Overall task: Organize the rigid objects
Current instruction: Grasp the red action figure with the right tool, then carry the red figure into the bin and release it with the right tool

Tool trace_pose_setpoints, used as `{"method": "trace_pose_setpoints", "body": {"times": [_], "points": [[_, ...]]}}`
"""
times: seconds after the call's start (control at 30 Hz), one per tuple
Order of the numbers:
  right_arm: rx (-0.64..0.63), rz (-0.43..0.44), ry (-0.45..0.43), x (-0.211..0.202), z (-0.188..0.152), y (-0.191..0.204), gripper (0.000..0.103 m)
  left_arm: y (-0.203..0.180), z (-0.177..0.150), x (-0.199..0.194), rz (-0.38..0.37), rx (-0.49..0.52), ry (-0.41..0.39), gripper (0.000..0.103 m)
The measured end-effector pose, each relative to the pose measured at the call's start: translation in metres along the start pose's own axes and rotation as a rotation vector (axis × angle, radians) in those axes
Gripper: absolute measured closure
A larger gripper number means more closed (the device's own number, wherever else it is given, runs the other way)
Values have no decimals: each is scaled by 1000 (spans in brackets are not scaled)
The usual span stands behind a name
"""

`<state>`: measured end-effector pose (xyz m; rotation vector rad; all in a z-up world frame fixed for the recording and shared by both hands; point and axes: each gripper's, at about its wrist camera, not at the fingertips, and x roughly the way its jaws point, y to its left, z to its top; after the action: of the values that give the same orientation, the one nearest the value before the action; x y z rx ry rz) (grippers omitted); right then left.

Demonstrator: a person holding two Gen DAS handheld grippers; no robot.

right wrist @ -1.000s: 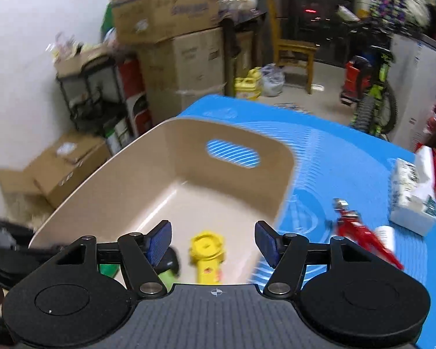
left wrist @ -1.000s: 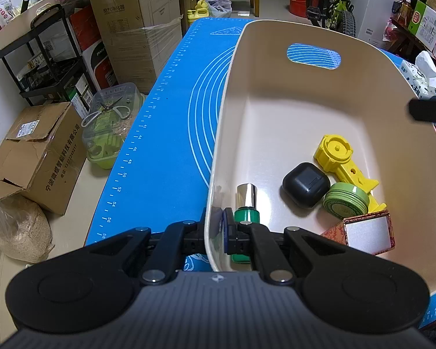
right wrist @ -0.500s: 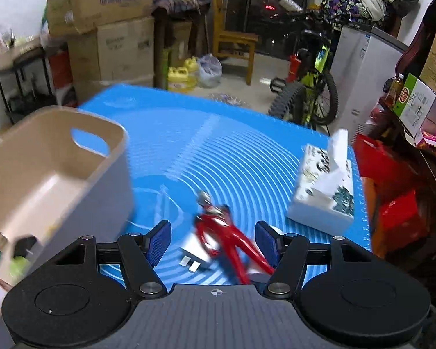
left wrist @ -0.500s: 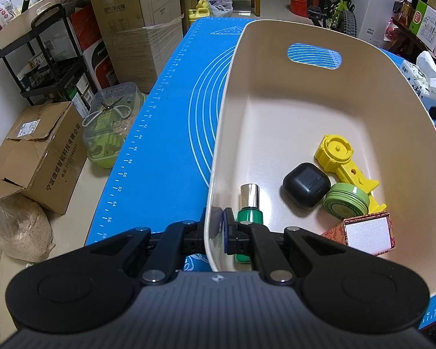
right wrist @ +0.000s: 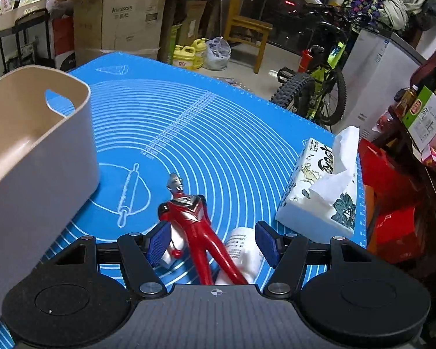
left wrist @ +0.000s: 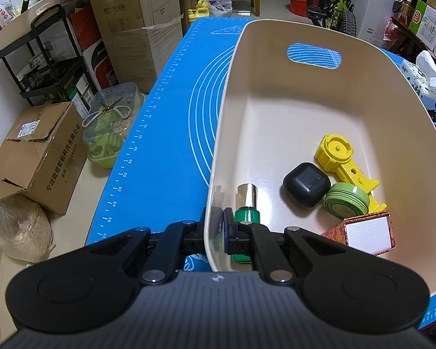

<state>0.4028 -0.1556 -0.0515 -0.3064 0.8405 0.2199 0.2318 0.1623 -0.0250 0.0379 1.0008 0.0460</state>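
Observation:
My left gripper [left wrist: 218,226] is shut on the near rim of the beige bin [left wrist: 276,122]. In the bin lie a green bottle with a silver cap [left wrist: 247,203], a black case [left wrist: 305,184], a yellow toy [left wrist: 338,157], a green round tin [left wrist: 346,200] and a red box [left wrist: 366,232]. My right gripper [right wrist: 213,242] is open over the blue mat [right wrist: 218,145], its fingers on either side of a red and silver figure [right wrist: 193,218]. A white bottle [right wrist: 242,250] and a white item [right wrist: 171,250] lie beside the figure. The bin [right wrist: 35,160] stands left of it.
A tissue box [right wrist: 322,186] lies on the mat's right side. Cardboard boxes [left wrist: 136,20], a black rack [left wrist: 43,64] and a clear container [left wrist: 110,122] stand on the floor left of the table. A bicycle [right wrist: 316,93] stands beyond it.
My right gripper has swung from above the bin to the right and down over the red figure. My left gripper and the bin have stayed put.

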Motion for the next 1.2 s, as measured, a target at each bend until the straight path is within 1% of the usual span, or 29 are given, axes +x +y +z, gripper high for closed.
{"method": "trace_pose_setpoints", "body": {"times": [0.1,0.17,0.33,0.43,0.5,0.63,0.7,0.73,0.77,0.8,0.93,1.03,1.2], "points": [[-40,-7,20,9,-3,-1,32,1,0,0,-2,-1,1,93],[-56,3,31,13,-6,-1,33,1,0,1,-2,0,1,93],[-95,16,19,14,-5,2,34,1,0,1,-1,1,1,93],[-118,30,26,16,-2,2,37,1,0,2,1,4,1,93],[-132,44,47,20,-1,2,45,2,0,2,0,4,1,93],[-103,100,45,23,3,-2,50,1,0,2,1,3,1,93],[-101,111,47,24,5,0,55,1,0,2,1,4,1,93],[-104,110,49,25,6,2,64,1,0,2,1,4,1,93],[-111,110,53,24,7,4,67,1,0,2,1,4,1,93],[-116,110,54,24,7,5,68,1,0,2,1,3,1,93],[-104,93,48,17,2,8,69,1,0,2,0,3,1,93],[-80,86,20,6,-4,7,69,0,0,2,1,3,1,93],[-83,84,-34,-15,-8,5,69,1,0,2,1,3,1,93]]}}
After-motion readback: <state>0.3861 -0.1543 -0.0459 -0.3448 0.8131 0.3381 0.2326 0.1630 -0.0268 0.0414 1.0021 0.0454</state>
